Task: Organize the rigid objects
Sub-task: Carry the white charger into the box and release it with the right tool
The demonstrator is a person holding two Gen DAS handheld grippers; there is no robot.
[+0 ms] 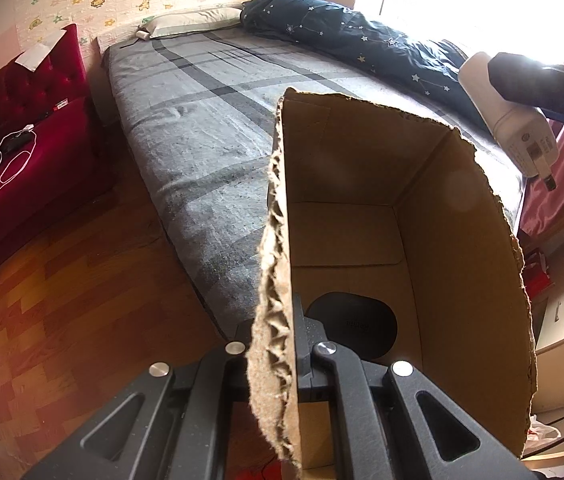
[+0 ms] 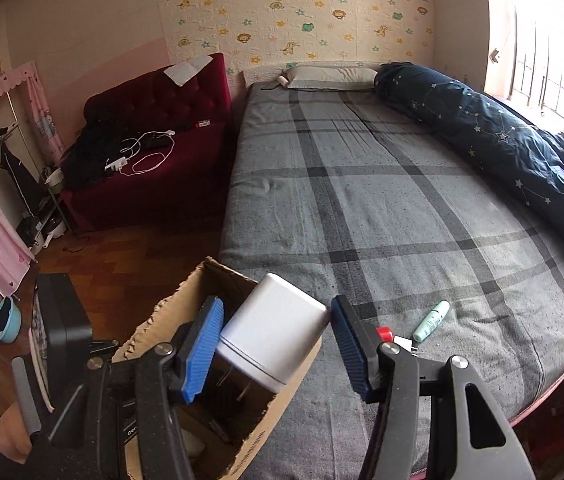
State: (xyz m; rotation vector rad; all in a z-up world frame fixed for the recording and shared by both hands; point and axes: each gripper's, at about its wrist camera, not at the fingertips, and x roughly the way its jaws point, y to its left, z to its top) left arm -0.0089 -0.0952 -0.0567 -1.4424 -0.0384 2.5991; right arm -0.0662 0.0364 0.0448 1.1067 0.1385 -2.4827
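— Surface status? Grey plaid bed [image 2: 382, 200] is filling a wallpapered room, green tube [image 2: 430, 321] lying on it.

— Grippers? Left gripper [image 1: 277, 354] is pinching the cardboard box [image 1: 414, 248] wall; right gripper [image 2: 275, 330], jaws part-open, is holding the white charger [image 2: 269, 336] above the box.

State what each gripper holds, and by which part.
Left gripper clamps the cardboard box by its torn side wall; right gripper holds the white charger by its sides.

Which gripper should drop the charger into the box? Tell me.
Right. The right gripper already holds the white charger just above the open cardboard box. The left gripper is clamped on the box wall, steadying it.
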